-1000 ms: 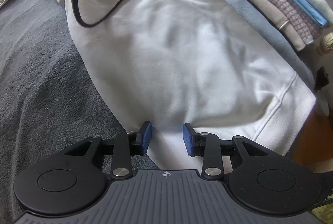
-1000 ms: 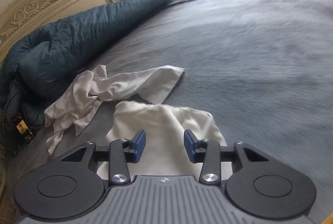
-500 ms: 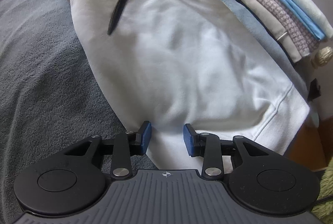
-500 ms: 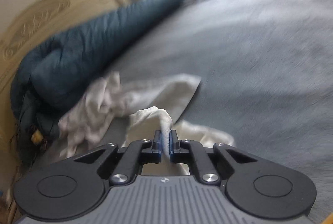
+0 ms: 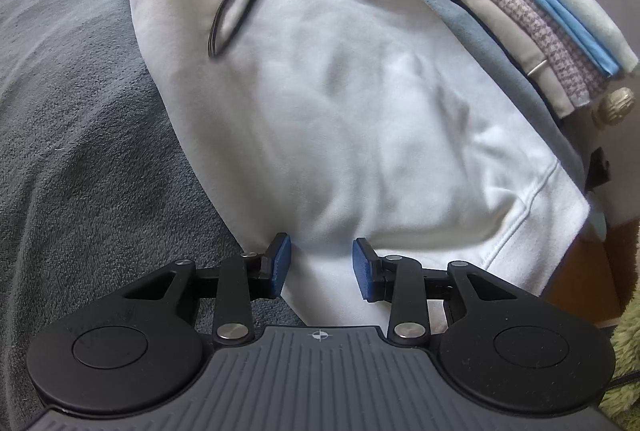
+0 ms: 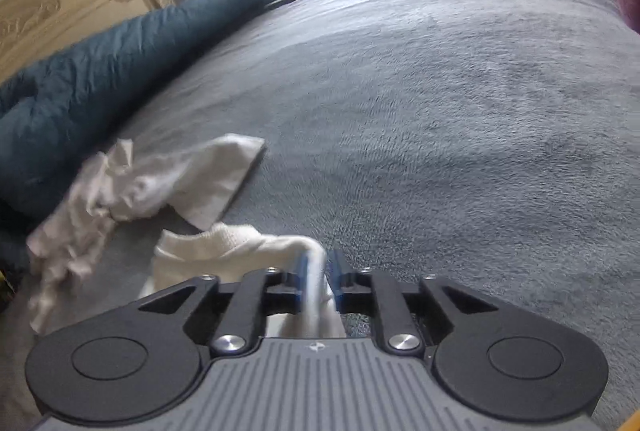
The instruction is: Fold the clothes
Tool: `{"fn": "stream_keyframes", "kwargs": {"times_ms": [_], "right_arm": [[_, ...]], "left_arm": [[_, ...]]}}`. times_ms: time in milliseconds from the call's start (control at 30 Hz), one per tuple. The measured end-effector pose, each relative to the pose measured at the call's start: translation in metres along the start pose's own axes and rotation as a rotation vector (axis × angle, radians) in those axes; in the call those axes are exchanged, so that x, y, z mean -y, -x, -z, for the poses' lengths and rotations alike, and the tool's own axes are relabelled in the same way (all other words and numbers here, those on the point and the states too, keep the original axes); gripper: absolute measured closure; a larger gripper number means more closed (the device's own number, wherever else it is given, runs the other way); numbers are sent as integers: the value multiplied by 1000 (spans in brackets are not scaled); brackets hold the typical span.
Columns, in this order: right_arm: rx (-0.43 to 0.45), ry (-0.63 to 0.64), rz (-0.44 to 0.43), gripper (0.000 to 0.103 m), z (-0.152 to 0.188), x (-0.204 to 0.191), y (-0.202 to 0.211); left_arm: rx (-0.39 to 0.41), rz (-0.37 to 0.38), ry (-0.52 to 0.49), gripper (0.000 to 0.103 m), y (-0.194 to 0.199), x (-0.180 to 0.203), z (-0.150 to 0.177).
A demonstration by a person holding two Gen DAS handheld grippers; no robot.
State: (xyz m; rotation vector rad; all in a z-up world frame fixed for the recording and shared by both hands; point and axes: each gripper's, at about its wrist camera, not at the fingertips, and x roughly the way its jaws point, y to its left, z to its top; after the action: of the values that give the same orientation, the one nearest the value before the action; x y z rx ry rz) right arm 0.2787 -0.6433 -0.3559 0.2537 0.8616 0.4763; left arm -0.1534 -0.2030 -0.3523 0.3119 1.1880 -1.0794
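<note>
A white sweatshirt point(image 5: 340, 91) lies spread on the grey bed cover point(image 5: 80, 151), its hemmed edge at the lower right. My left gripper point(image 5: 322, 265) stands open at the garment's near edge, blue pads on either side of the cloth. In the right wrist view my right gripper point(image 6: 320, 281) is shut on a fold of the white sweatshirt point(image 6: 236, 243), which rises between the pads. A black cable point(image 5: 244, 3) hangs over the sweatshirt.
A stack of folded clothes point(image 5: 536, 27) sits at the right edge of the bed. A crumpled white garment point(image 6: 132, 191) lies beside a dark teal duvet point(image 6: 120, 71) near the cream headboard point(image 6: 60, 11). Grey bed cover point(image 6: 460, 131) stretches away to the window.
My right gripper went from open over the sweatshirt to shut on a fold of it, then lifted and shifted. The left gripper stayed open and moved slightly. The cable swung.
</note>
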Motion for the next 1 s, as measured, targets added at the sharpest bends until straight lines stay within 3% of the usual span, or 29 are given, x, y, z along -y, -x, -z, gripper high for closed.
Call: {"fn": "stream_keyframes", "kwargs": {"times_ms": [33,100,267,333,433,567,633,700,833,933,1000], "right_arm": [[-17,15,-2,71,3,-1,6],[-50,46,-6,68,10,-2,17],[-135,124,-16,66,28,-5,46],[-168,155,-20,65,34,-7,57],[-218,202,-26,65,45,-9,74],[-255,273,9,69,61,-13,58],[-245,292,28,95,64,-15,59],[-216,295,43,98,65,-15,65],[-166,254,89,99,67,-3,73],[-187,232,136,98,74,3,64],[-178,240,195,85,73,1,65]], "left_arm": [[0,1,1,69,0,2,1],[1,1,3,69,-1,5,3],[3,0,2,69,-8,16,3],[0,0,-2,69,-12,-6,-19],[-3,-4,-10,69,15,-35,-2],[-6,-15,-29,69,11,-35,-7],[-6,-20,-34,69,11,-34,-6],[-6,-25,-37,69,7,-30,-8],[-7,-31,-42,69,-8,-18,-19],[-11,-34,-50,69,-10,-15,-23],[-11,-34,-48,69,-4,-19,-20]]}}
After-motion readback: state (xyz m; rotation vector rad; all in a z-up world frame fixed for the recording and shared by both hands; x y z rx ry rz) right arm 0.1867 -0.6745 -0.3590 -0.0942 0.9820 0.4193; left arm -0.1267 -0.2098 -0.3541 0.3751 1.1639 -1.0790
